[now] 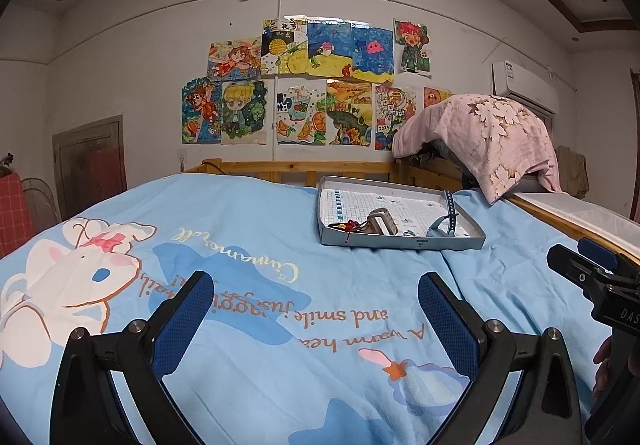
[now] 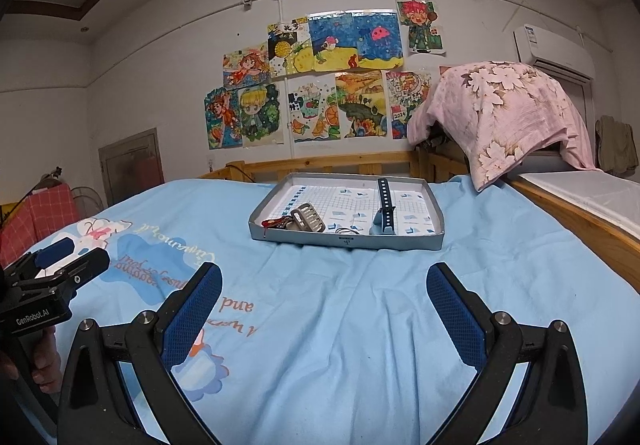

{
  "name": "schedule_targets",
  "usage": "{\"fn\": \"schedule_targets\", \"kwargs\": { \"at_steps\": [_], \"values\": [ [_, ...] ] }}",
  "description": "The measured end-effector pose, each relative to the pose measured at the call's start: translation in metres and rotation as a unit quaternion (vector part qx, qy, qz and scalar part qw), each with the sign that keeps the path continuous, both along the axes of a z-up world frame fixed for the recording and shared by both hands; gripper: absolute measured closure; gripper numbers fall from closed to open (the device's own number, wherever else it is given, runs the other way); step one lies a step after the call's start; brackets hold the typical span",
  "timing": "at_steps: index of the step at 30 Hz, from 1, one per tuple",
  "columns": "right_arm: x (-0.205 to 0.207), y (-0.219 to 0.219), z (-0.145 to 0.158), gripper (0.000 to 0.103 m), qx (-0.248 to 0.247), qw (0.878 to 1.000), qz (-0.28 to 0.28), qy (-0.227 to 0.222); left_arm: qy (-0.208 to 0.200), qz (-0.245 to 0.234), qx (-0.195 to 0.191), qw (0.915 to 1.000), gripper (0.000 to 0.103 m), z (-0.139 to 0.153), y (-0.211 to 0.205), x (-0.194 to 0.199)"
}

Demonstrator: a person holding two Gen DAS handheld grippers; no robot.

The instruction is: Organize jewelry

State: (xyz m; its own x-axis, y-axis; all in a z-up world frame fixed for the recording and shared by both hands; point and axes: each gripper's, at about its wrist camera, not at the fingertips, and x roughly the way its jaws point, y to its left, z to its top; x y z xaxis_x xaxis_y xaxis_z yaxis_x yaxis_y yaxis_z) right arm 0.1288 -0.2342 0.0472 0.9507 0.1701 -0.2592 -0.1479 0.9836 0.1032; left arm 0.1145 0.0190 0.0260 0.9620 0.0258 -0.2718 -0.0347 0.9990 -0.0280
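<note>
Our left gripper (image 1: 316, 309) and right gripper (image 2: 324, 301) hang wide apart, empty, over the blanket (image 2: 360, 325). The jewelry (image 2: 308, 222) already lies in the tray (image 2: 348, 241); sorted or awaiting sorting, we cannot tell.

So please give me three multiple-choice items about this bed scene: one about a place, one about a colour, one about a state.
1. Where does the grey tray lie?
A. on the blue bedcover
B. on the floor
C. on a shelf

2. What colour is the watch strap in the tray?
A. red
B. dark blue
C. yellow

3. How do the right tongs stand?
A. shut on the strap
B. shut, empty
C. open, empty

Answers: 1 A, the tray rests on the bedcover; 2 B, the strap is dark blue; 3 C, pads wide apart, nothing between.
</note>
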Motion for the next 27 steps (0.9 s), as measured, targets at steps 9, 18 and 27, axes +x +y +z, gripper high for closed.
{"fn": "schedule_targets", "kwargs": {
  "at_steps": [9,18,27],
  "values": [
    [0.0018,-0.0005,-0.0009,0.002,0.003,1.000,-0.001,0.003,0.001,0.000,-0.001,1.0000,0.000,-0.0003,-0.0006,0.0009],
    [0.0035,0.0015,-0.0039,0.002,0.006,1.000,-0.003,0.008,0.002,-0.001,-0.001,1.0000,0.000,-0.0001,-0.0016,0.0013],
    [0.0049,0.0010,-0.0063,0.002,0.007,1.000,-0.004,0.010,0.003,-0.001,-0.001,1.0000,0.000,0.0000,-0.0020,0.0010]
  ]
}}
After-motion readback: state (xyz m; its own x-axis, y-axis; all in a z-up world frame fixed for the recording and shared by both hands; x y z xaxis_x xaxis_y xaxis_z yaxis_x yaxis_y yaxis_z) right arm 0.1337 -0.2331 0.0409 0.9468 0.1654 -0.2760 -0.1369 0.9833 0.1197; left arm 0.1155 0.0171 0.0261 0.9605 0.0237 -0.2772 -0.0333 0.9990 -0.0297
